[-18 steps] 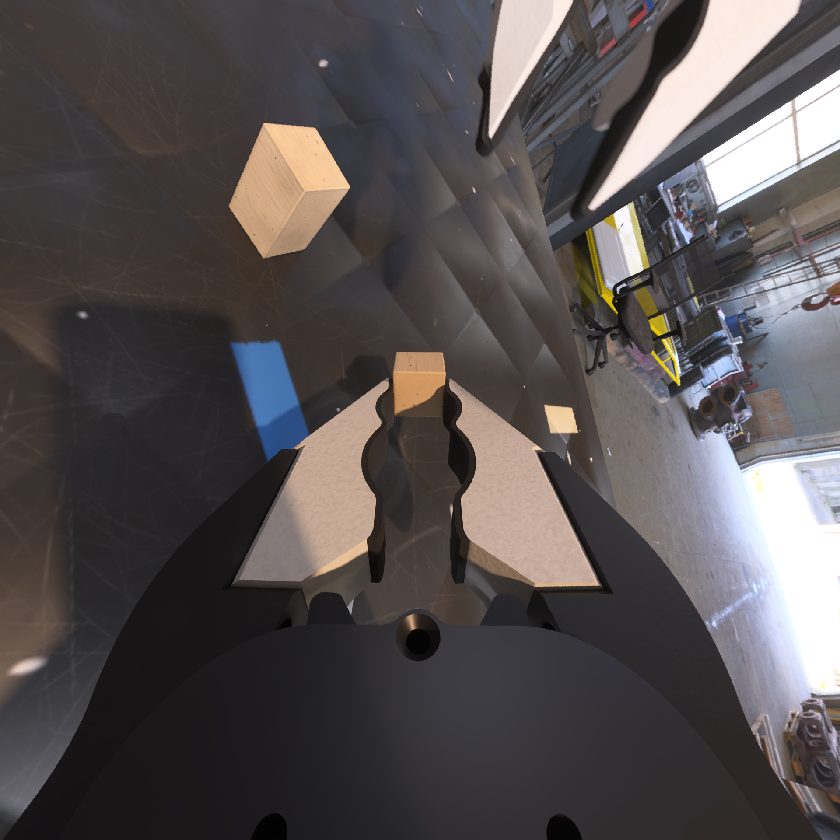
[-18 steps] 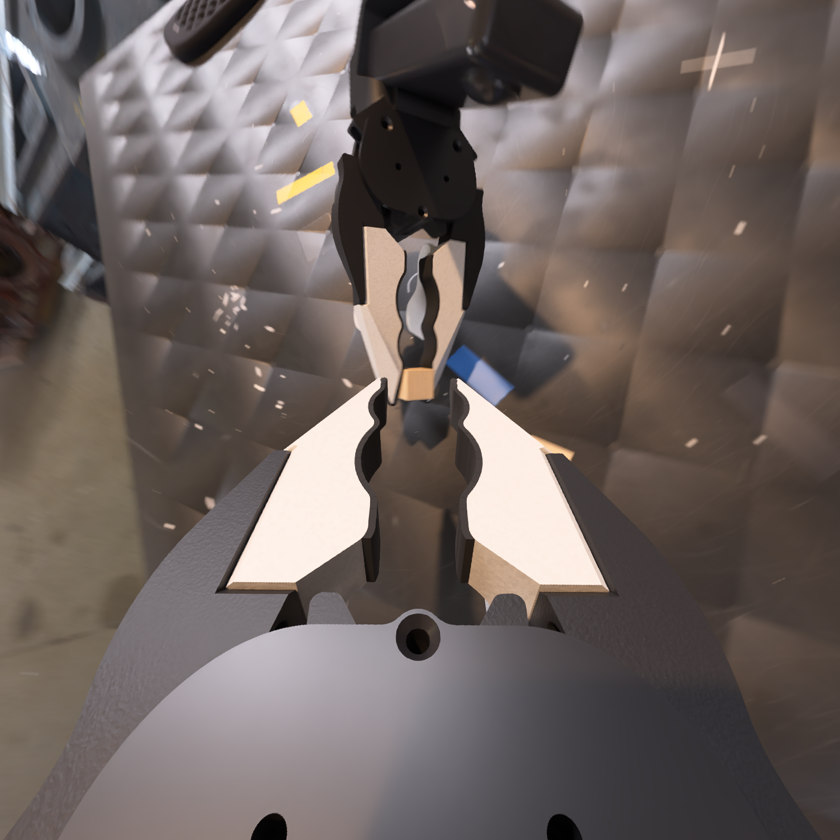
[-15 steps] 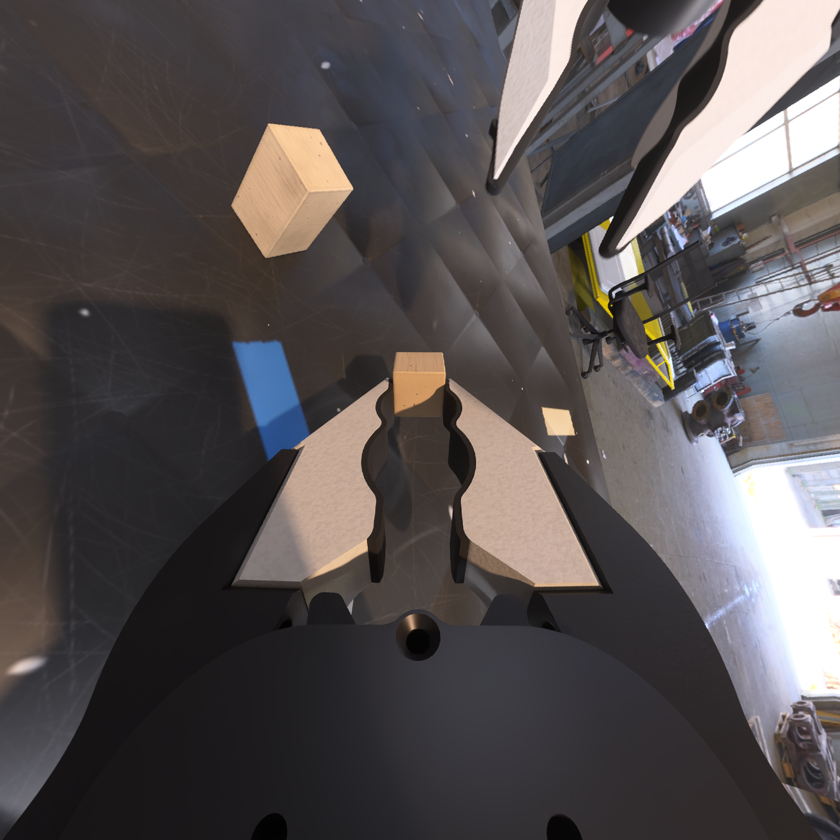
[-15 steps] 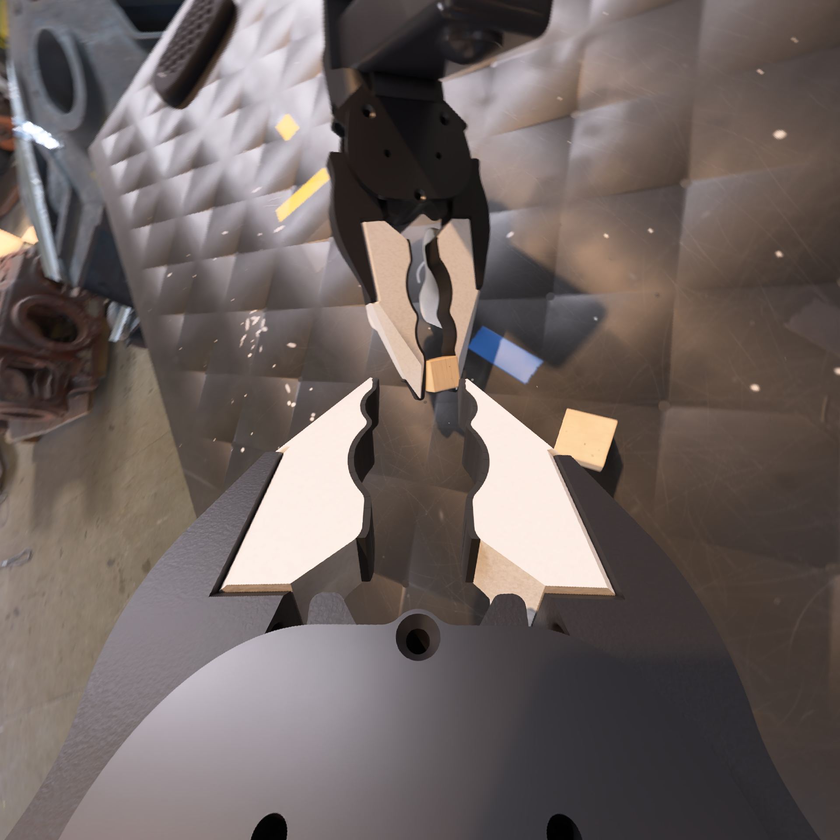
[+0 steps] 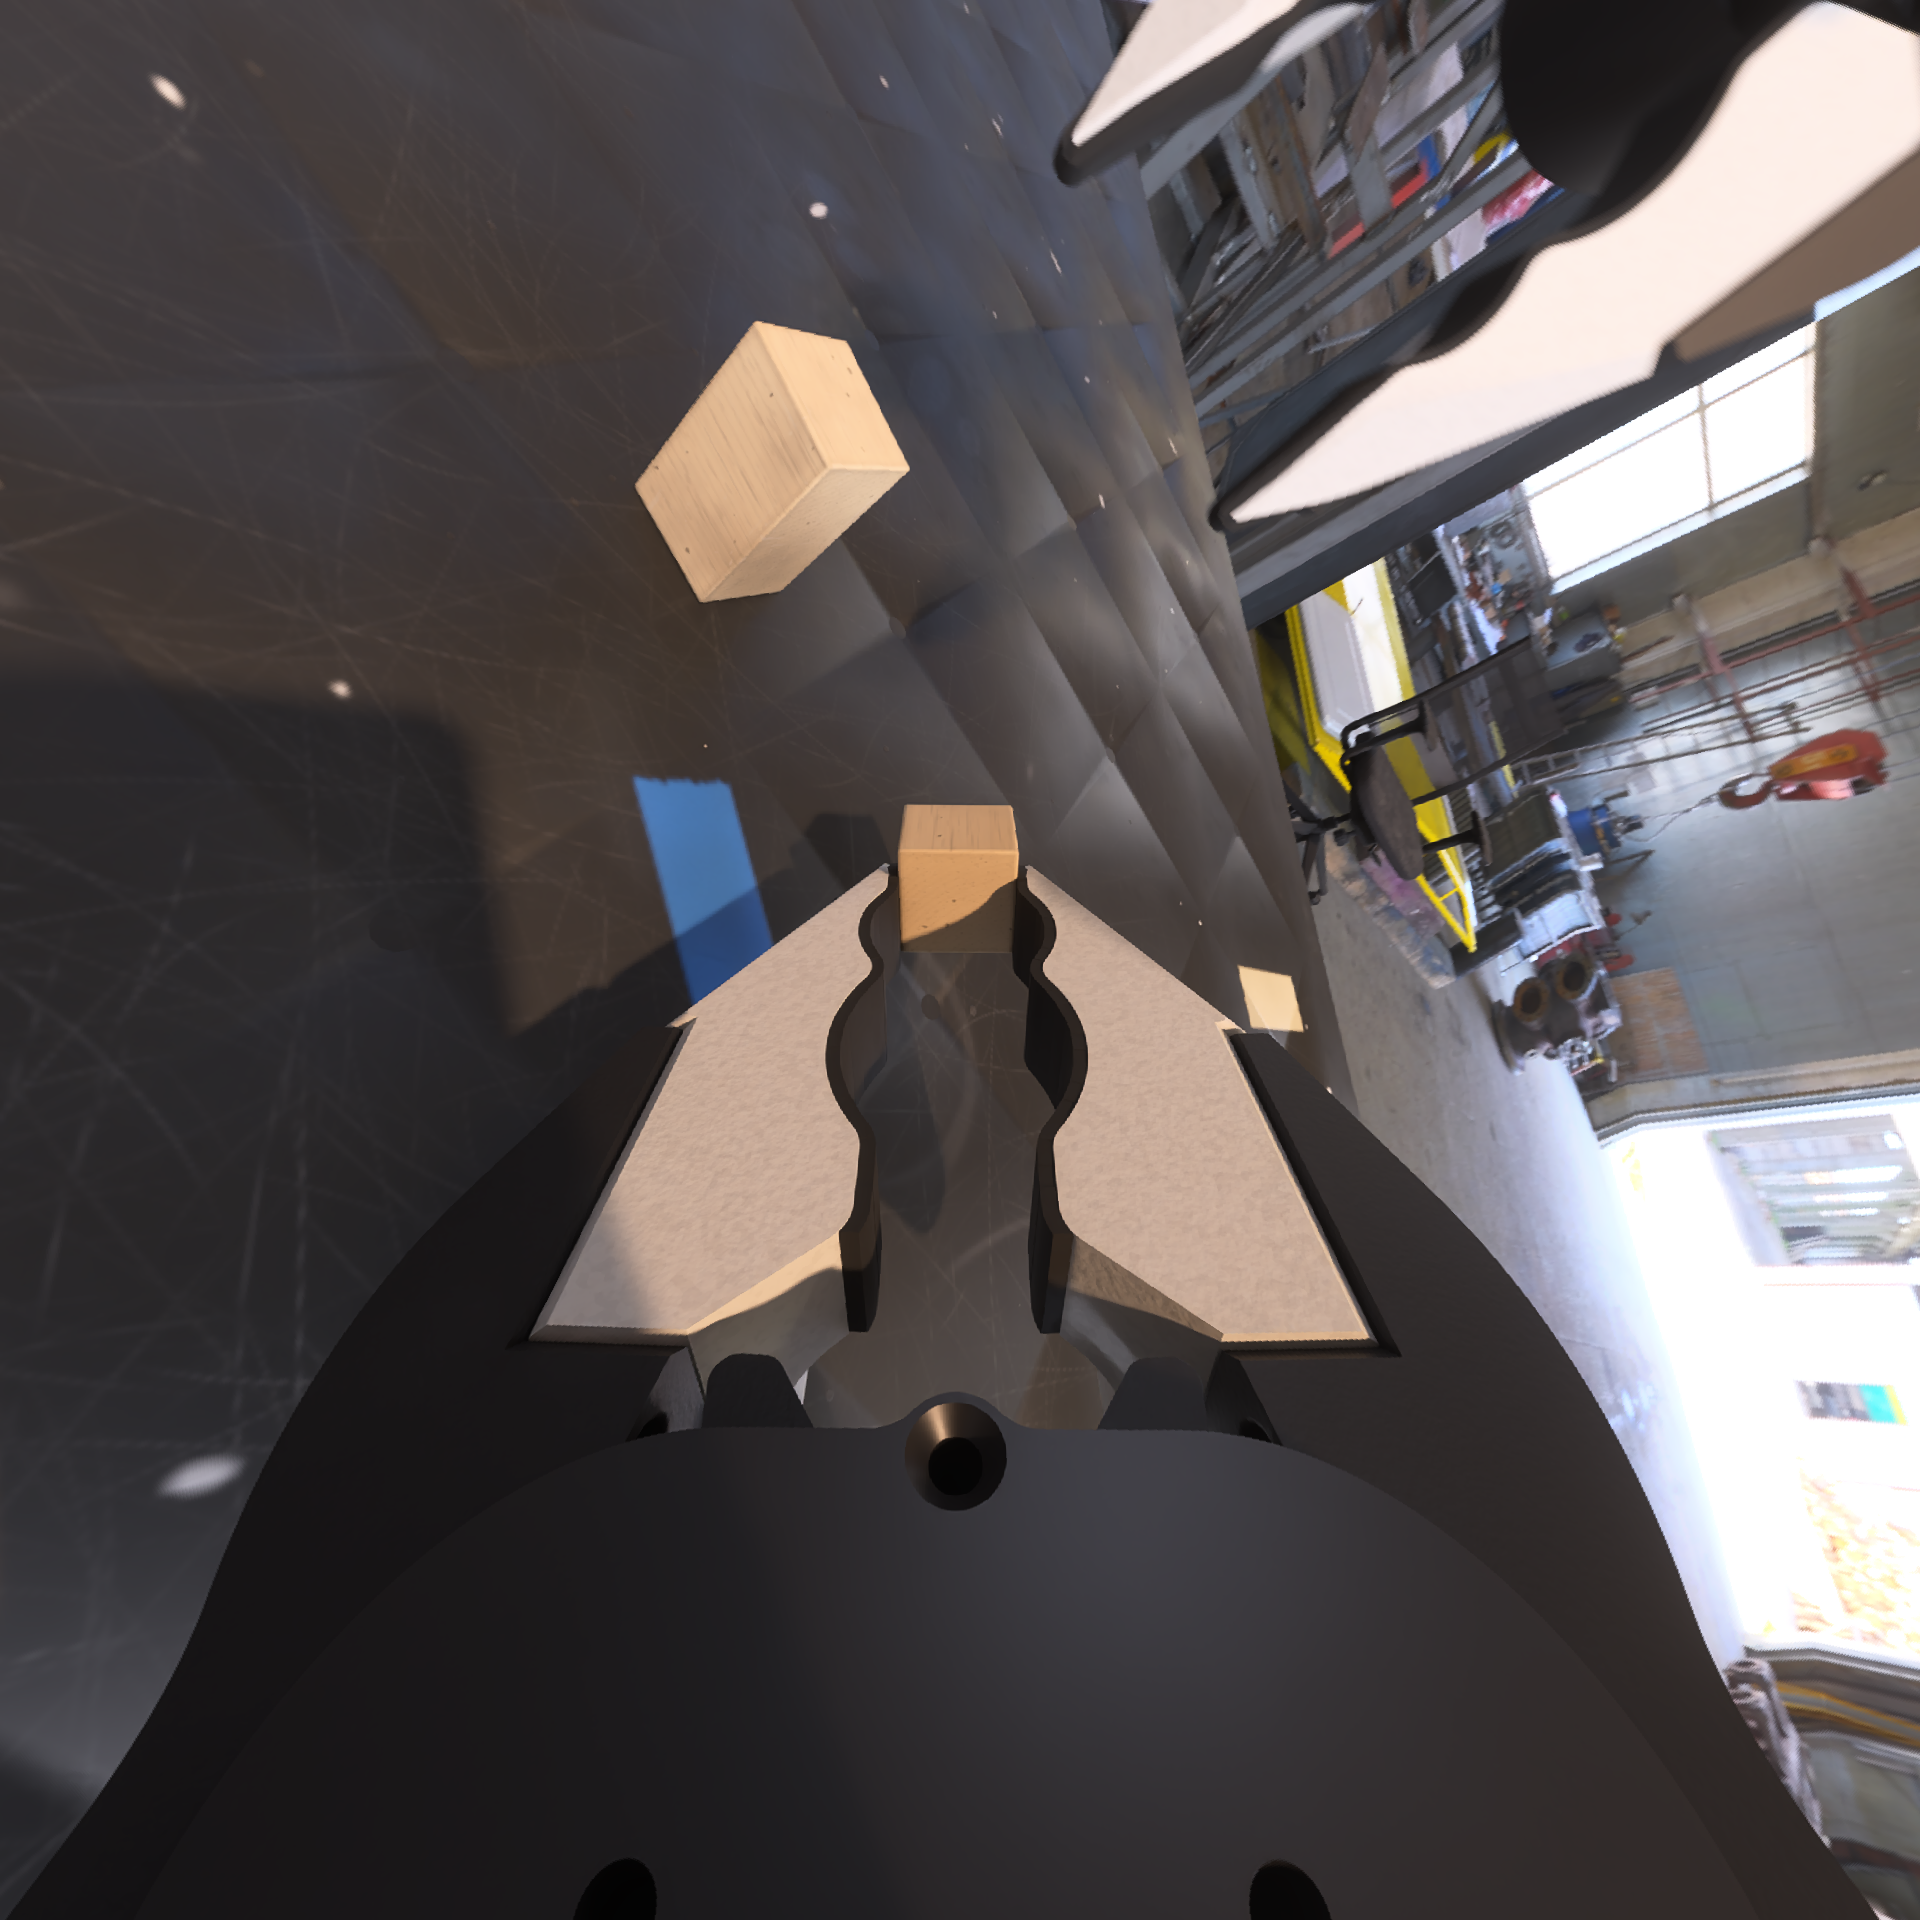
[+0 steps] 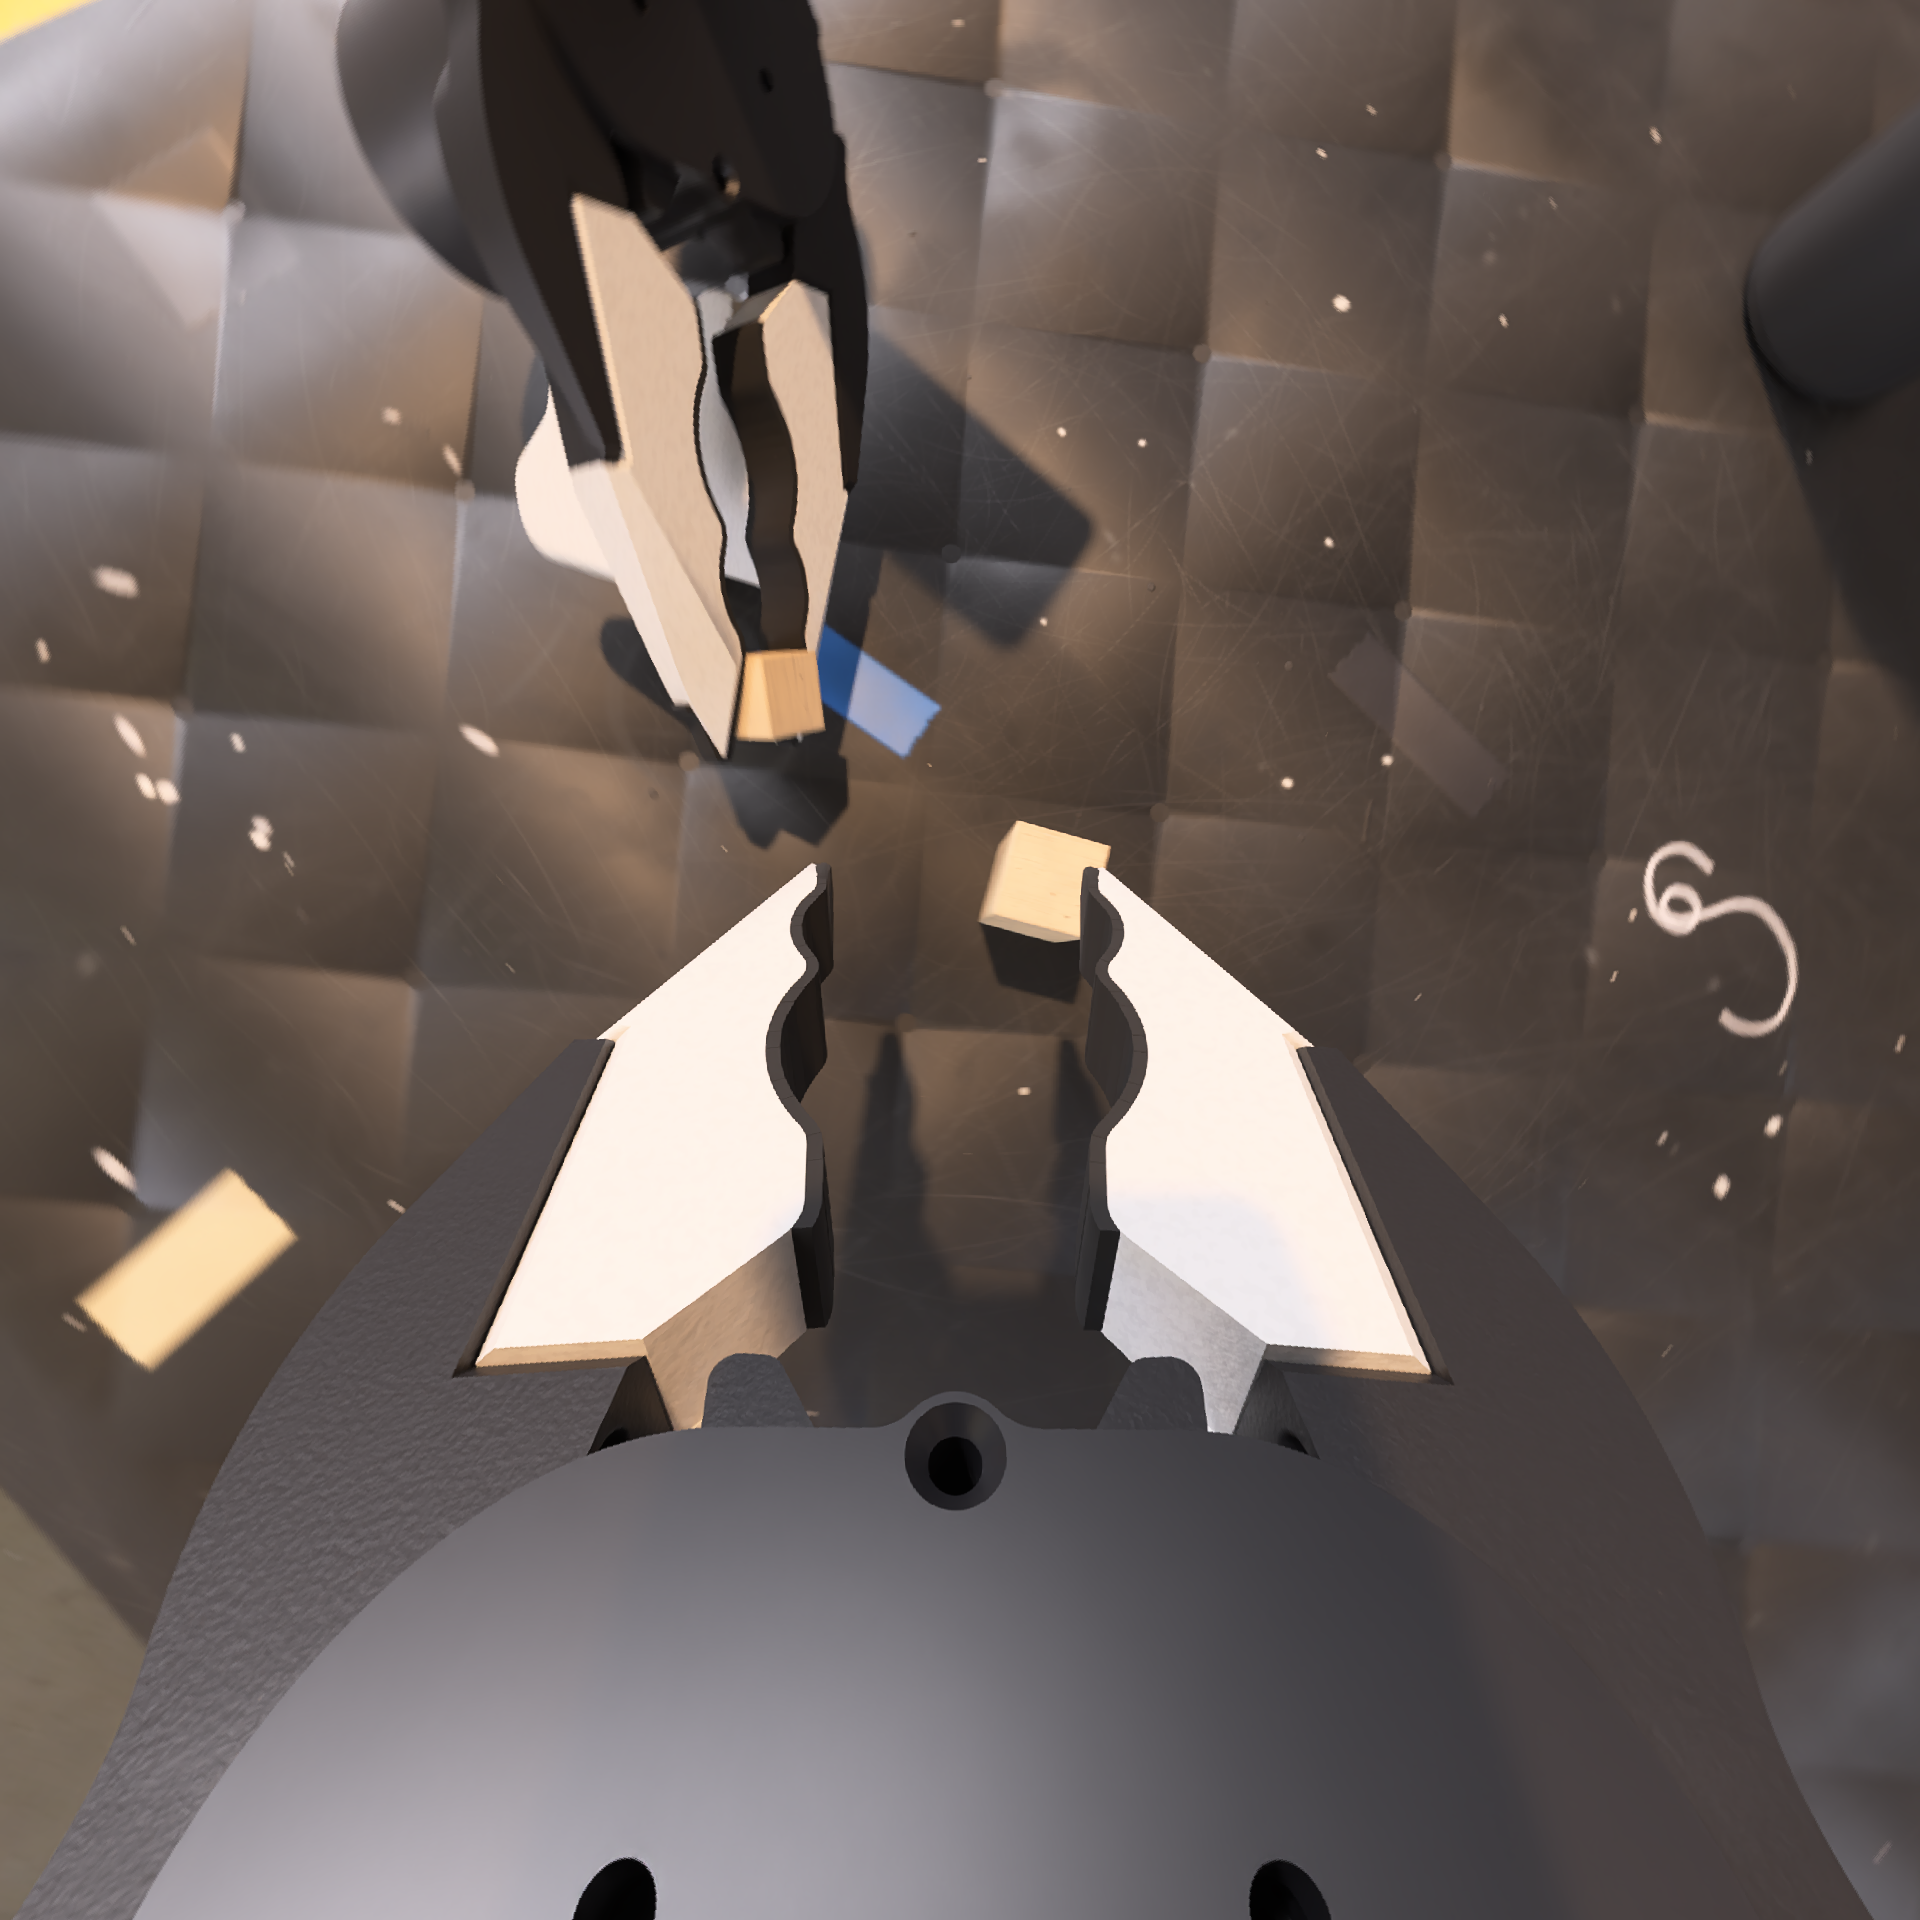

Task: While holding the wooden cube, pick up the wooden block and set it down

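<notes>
Left wrist view. The left gripper [image 5: 957,883] is closed on the small wooden cube [image 5: 956,878], pinched at the fingertips above the dark, scratched desk [image 5: 312,935]. A larger wooden block [image 5: 771,462] lies on the desk at 11 o'clock from the cube, well apart from it. A blue strip [image 5: 701,883] lies at 9 o'clock of the cube, and a small pale piece [image 5: 1270,1000] at 4 o'clock. The right gripper [image 5: 1455,270] shows at the upper right, its jaws spread wide.

Right wrist view. The right gripper [image 6: 956,904] hangs above the desk [image 6: 1455,623] with jaws wide and nothing between them. A small wooden piece [image 6: 1039,894] lies on the desk just beside its right fingertip. The left gripper [image 6: 774,717] appears at 12 o'clock, holding the cube [image 6: 779,710] beside the blue strip [image 6: 883,704].

Step in hand, as judged: approach to the pick. The next move calls for centring the open jaws over the piece to be lifted, then descending and closing, while the left gripper holds its grip.
</notes>
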Motion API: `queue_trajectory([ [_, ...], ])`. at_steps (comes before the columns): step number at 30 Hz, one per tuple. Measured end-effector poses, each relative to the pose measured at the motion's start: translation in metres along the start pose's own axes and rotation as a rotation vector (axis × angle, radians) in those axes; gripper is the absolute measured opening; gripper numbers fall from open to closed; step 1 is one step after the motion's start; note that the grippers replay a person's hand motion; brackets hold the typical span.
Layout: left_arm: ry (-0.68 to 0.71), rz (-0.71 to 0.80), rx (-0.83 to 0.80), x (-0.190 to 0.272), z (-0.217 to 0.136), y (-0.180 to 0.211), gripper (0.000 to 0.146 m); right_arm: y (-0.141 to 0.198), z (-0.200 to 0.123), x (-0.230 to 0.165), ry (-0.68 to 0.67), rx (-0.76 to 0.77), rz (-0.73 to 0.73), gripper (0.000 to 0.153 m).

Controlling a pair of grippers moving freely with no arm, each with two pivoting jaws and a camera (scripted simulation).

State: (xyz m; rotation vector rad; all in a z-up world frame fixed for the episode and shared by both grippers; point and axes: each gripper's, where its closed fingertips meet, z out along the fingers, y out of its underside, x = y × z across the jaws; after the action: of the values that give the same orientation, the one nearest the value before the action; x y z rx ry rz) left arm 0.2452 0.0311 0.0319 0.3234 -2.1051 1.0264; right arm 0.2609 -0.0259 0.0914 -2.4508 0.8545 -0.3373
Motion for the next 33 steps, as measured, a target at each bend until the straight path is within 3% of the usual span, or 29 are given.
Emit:
queue_trajectory([
  [2,0.013,-0.015,0.007,-0.002,-0.001,0.0,0.02,0.008,0.003,0.012,-0.036,0.028,-0.054,0.047],
  [4,0.012,-0.02,0.011,-0.004,-0.002,0.0,0.02,0.01,0.007,0.02,-0.122,0.084,0.096,0.046],
  [7,0.002,-0.013,0.016,-0.004,-0.002,-0.001,0.02,0.006,0.006,0.019,-0.362,0.204,0.353,0.042],
  [8,0.002,-0.012,0.015,-0.004,-0.002,-0.001,0.02,0.01,0.008,0.022,-0.369,0.211,0.386,0.038],
  [11,0.013,-0.019,-0.003,-0.002,0.001,0.002,0.02,0.023,0.017,0.028,-0.289,0.188,0.401,0.037],
  [14,0.017,-0.029,-0.011,-0.003,0.004,0.004,0.02,0.021,0.021,0.018,-0.35,0.203,0.485,0.04],
  [20,0.009,-0.028,-0.003,-0.004,0.002,0.004,0.02,0.032,0.034,0.03,-0.12,0.096,0.397,0.04],
  [25,0.004,-0.045,0.012,-0.006,-0.003,0.005,0.02,0.03,0.048,0.022,-0.172,0.044,0.423,0.04],
  [28,-0.005,-0.047,0.018,-0.005,-0.007,0.007,0.02,0.024,0.053,0.019,-0.161,0.04,0.412,0.028],
  [33,-0.017,-0.07,0.037,-0.002,-0.022,0.015,0.02,0.008,0.062,0.011,-0.218,0.064,0.459,0.028],
])
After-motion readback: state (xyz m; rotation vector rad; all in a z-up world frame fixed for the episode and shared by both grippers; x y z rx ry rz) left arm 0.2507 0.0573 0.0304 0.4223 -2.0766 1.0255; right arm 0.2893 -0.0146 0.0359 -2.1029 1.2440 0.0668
